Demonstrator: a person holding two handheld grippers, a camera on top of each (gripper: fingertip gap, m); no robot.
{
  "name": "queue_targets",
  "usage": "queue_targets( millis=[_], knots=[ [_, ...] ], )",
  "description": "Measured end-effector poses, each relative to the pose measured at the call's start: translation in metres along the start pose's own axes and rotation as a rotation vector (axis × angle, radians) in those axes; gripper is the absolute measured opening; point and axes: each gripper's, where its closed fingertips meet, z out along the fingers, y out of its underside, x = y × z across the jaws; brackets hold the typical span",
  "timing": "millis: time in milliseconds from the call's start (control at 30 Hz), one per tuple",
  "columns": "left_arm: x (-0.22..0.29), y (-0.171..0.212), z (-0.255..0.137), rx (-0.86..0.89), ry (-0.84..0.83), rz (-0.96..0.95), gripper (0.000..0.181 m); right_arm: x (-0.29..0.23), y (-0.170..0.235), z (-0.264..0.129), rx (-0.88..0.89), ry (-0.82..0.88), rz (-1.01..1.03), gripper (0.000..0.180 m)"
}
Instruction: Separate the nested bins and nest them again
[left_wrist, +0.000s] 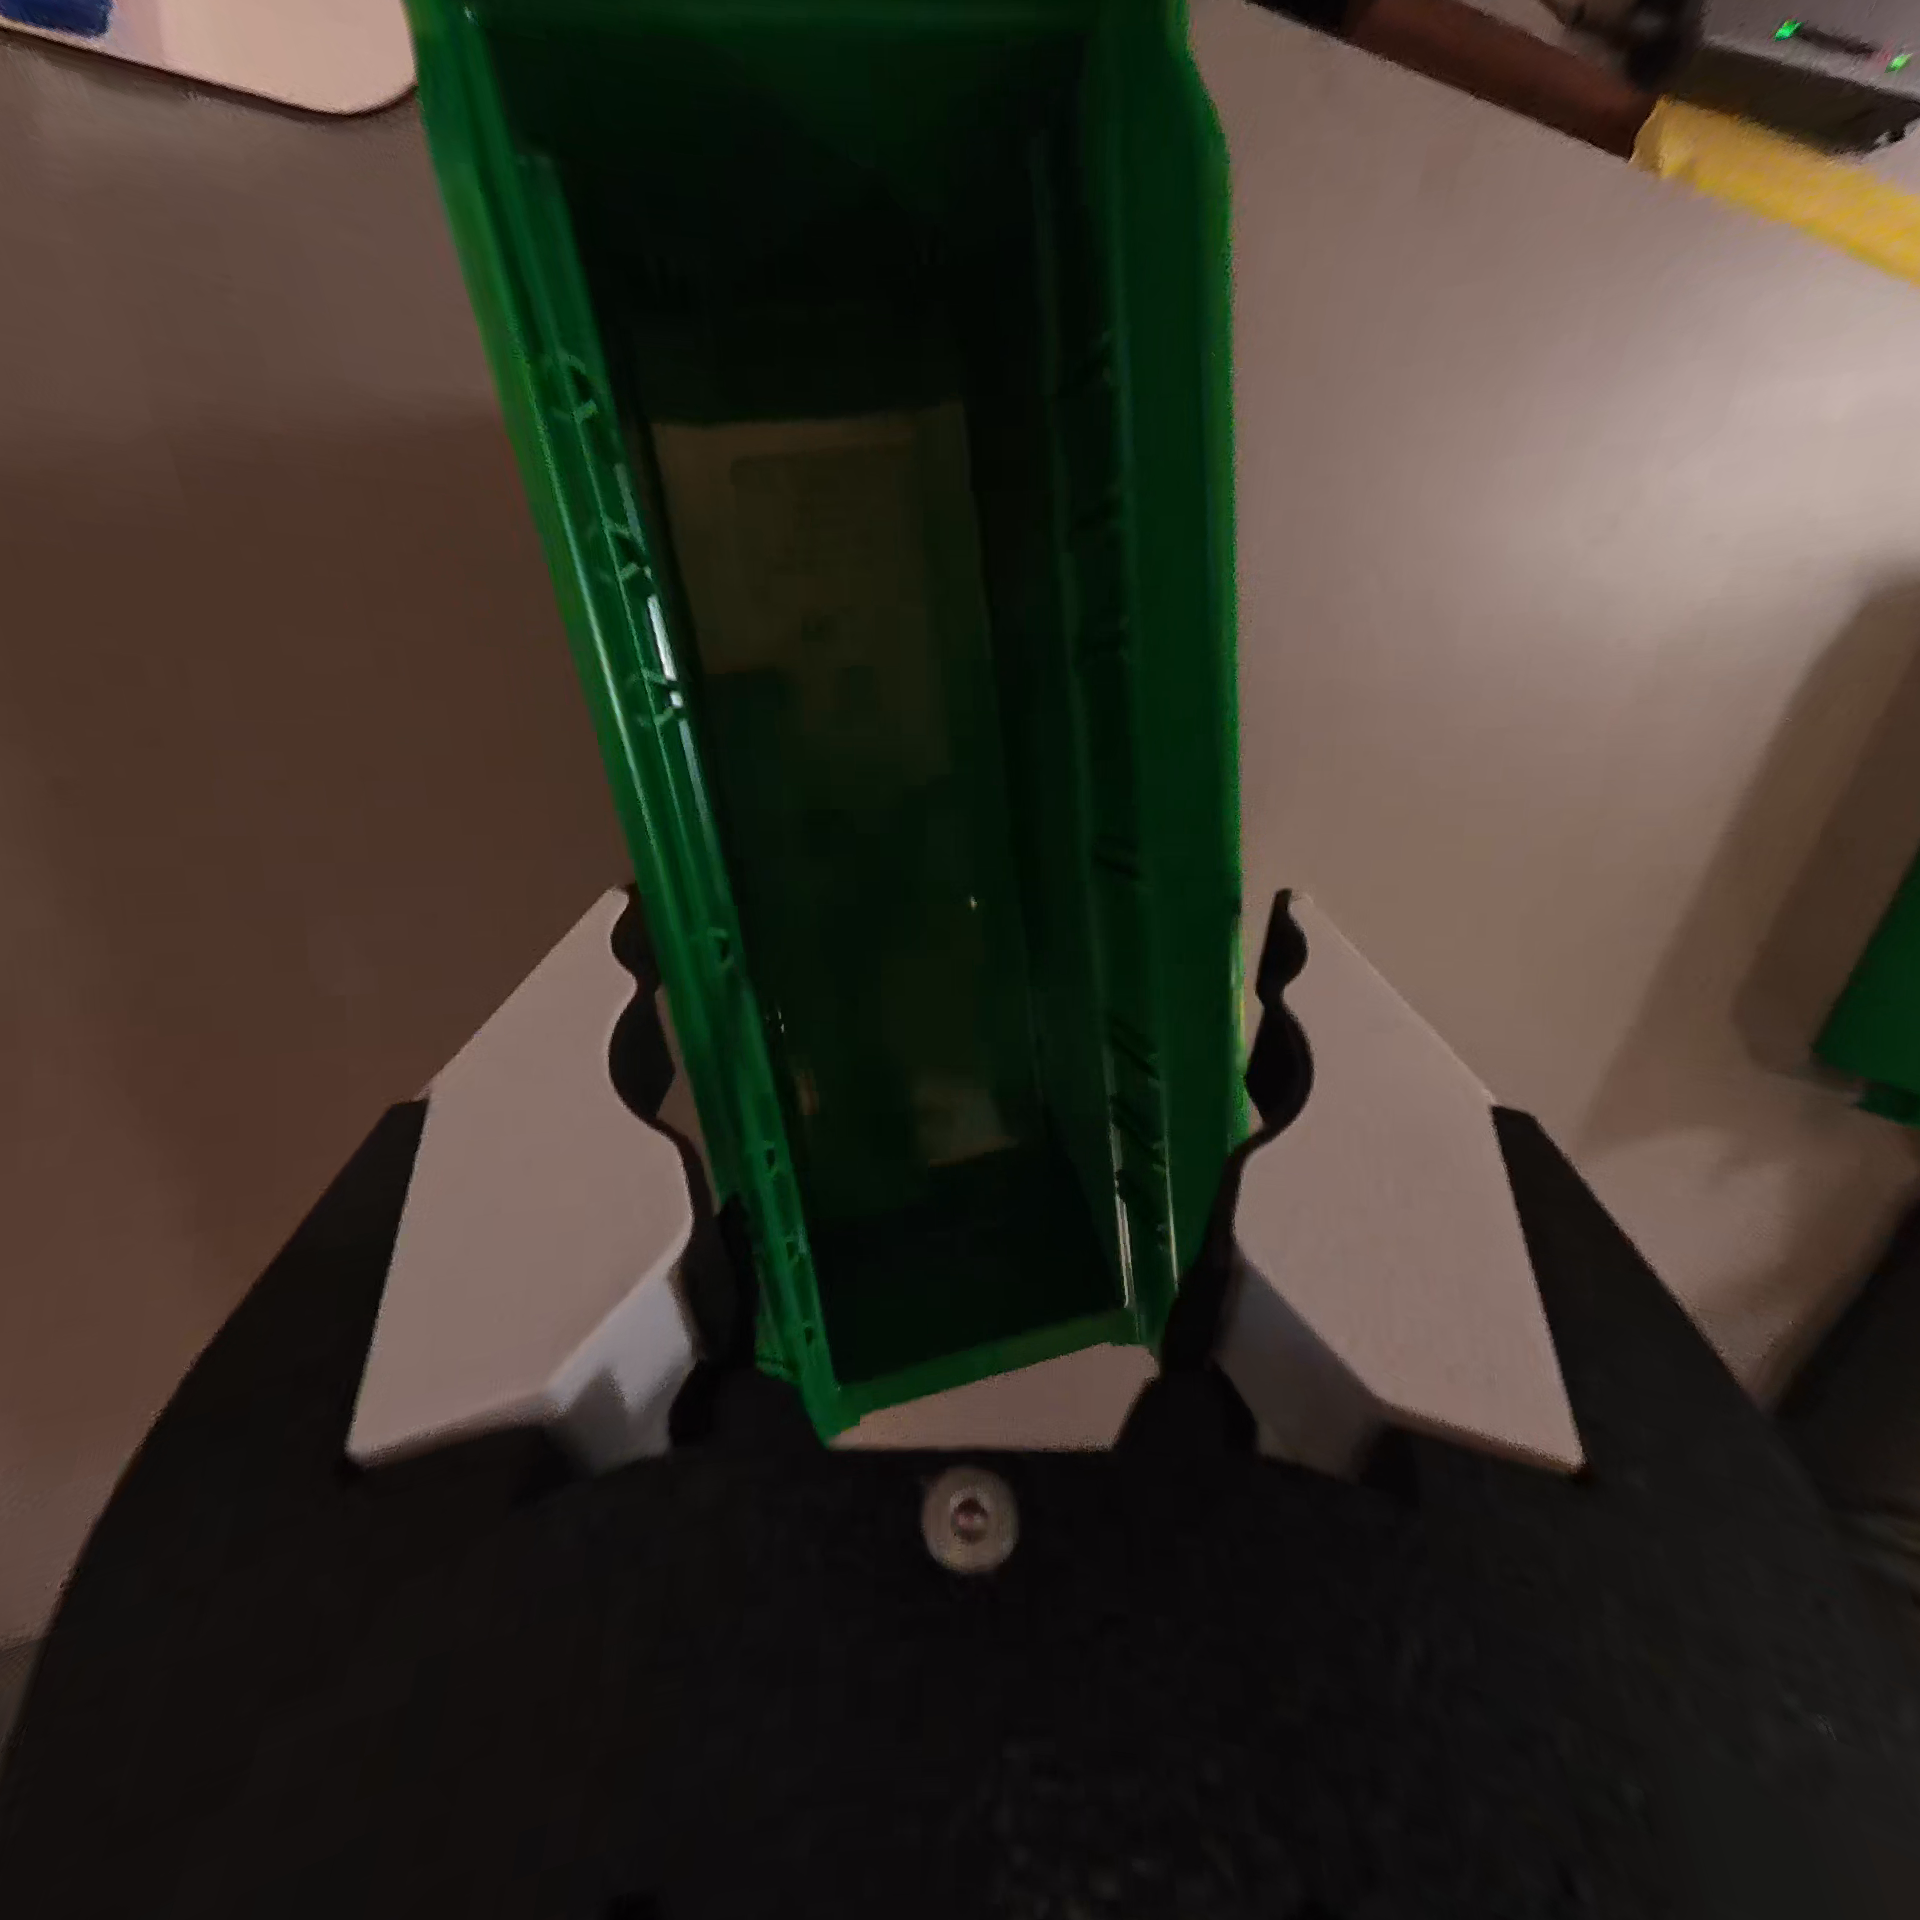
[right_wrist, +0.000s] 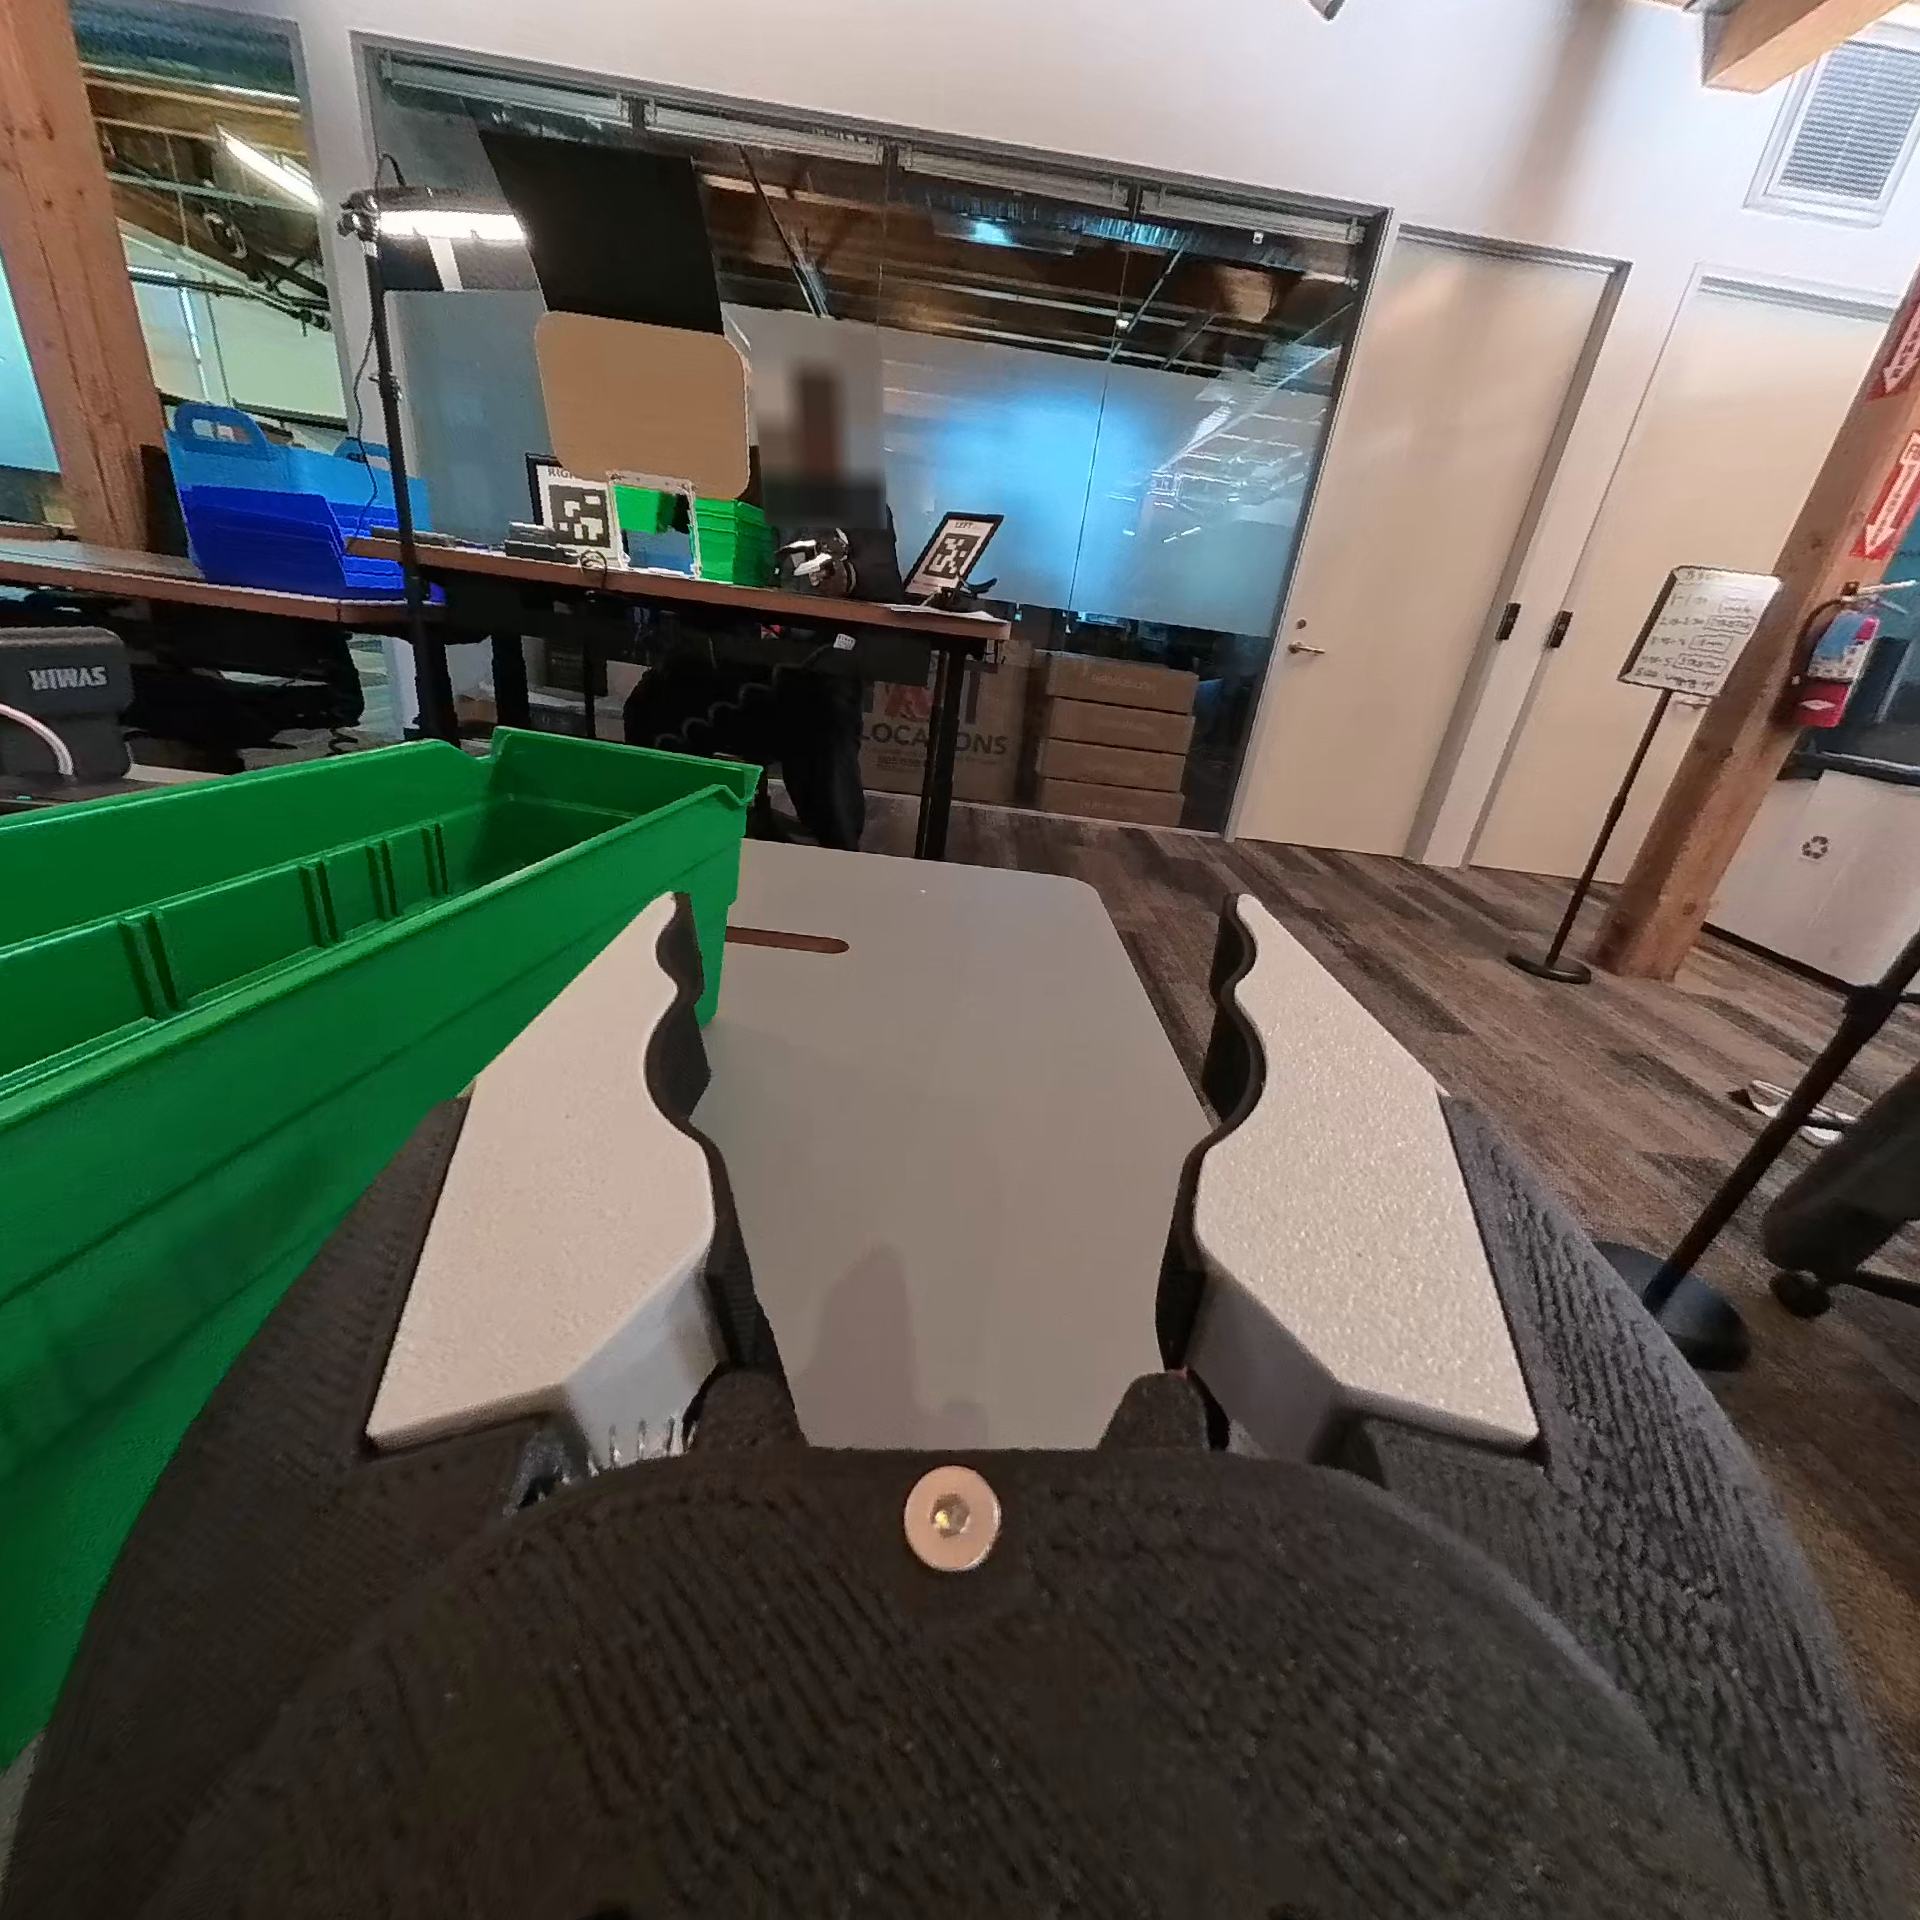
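1. Left wrist view: pale table (left_wrist: 260, 623) fills the background.
2. Green bin (left_wrist: 852, 623) runs toward twelve o'clock, clamped across its width by the left gripper (left_wrist: 951, 935), seemingly lifted for separating.
3. Second bin (right_wrist: 260, 987) sits at nine o'clock of the right gripper (right_wrist: 951, 935), jaws apart, empty.

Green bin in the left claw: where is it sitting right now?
In the left wrist view the green bin runs lengthwise up the frame centre, its near end between the left claw fingers, above the grey table. A second green piece shows at the right edge.
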Motion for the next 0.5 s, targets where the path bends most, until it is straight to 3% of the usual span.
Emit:
queue_targets(
  millis=[167, 300, 500],
  knots=[
    [-0.001, 0.008, 0.006, -0.061, -0.078, 0.019, 0.120, 0.004, -0.001, -0.001, 0.008, 0.011, 0.031, 0.098],
    [0.001, 0.011, 0.002, -0.098, -0.101, 0.029, 0.097, 0.005, -0.001, -0.001, 0.010, 0.013, 0.035, 0.098],
    [-0.005, 0.020, -0.007, -0.158, -0.101, 0.034, 0.093, 0.005, 0.000, 0.000, 0.002, 0.010, 0.040, 0.098]
  ],
)
